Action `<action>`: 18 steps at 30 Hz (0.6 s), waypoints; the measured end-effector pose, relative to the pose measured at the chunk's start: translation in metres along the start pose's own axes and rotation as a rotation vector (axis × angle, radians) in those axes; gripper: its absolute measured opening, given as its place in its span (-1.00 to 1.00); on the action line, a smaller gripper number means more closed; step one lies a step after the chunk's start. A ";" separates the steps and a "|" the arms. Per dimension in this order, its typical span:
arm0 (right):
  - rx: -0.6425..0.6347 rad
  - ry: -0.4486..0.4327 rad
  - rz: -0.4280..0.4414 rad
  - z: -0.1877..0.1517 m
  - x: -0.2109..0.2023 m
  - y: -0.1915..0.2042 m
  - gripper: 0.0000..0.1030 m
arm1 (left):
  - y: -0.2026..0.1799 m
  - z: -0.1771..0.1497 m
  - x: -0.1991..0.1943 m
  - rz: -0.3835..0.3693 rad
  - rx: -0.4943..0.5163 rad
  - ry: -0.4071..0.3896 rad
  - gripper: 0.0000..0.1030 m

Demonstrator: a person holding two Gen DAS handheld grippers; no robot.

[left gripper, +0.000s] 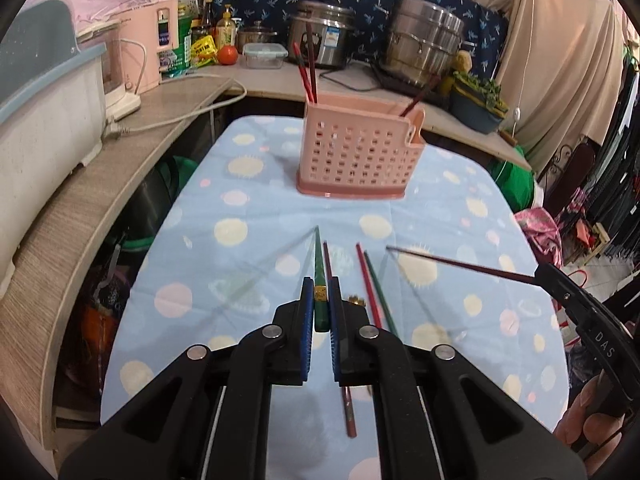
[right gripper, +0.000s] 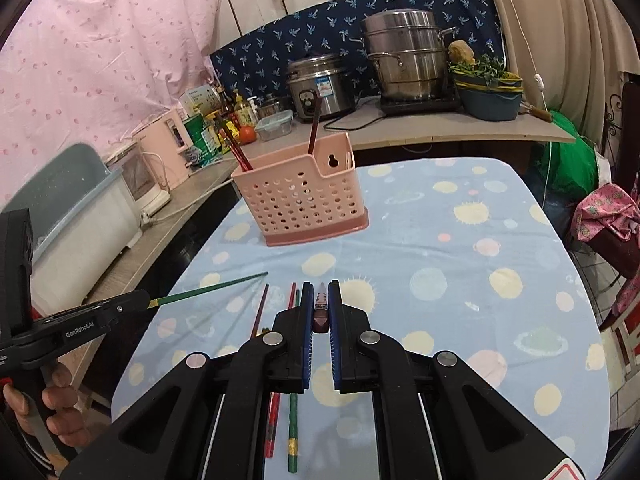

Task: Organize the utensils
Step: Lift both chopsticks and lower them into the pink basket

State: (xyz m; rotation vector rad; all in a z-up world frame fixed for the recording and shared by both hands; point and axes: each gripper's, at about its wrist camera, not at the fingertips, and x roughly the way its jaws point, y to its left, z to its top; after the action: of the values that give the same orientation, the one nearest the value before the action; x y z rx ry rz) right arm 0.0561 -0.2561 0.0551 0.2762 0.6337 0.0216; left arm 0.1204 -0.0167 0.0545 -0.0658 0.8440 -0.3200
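Holding one chopstick per hand: my left gripper [left gripper: 319, 312] pinches the green chopstick [left gripper: 319, 268], my right gripper [right gripper: 321, 312] the dark red chopstick [right gripper: 321, 310], above the tabletop's near edge. Light, stiff, slippery; I'd grip the thick ends.

Rice cooker [right gripper: 320, 86], stacked steamer pots [right gripper: 406, 58] (steel), tomato [left gripper: 227, 55]

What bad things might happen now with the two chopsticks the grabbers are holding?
1. The left gripper pinches the green chopstick only near its thick end, so the long tip may swing or slip.
2. The right gripper holds the dark red chopstick the same way; both tips might cross on the way.
3. The pink holder looks light; a poke on its rim may tip it, and the chopsticks inside with it.
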 end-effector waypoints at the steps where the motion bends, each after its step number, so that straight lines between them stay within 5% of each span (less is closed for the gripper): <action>1: -0.002 -0.011 -0.001 0.005 -0.001 0.001 -0.86 | 0.000 0.008 -0.002 -0.002 -0.001 -0.016 -0.86; 18: -0.010 -0.127 0.011 0.088 0.000 0.000 -0.86 | -0.003 0.100 -0.025 -0.014 0.018 -0.155 -0.87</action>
State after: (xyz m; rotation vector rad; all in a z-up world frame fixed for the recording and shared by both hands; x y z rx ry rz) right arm 0.1080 -0.2783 0.1227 0.2695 0.5056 0.0175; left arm 0.1788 -0.0190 0.1399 -0.0793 0.6868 -0.3314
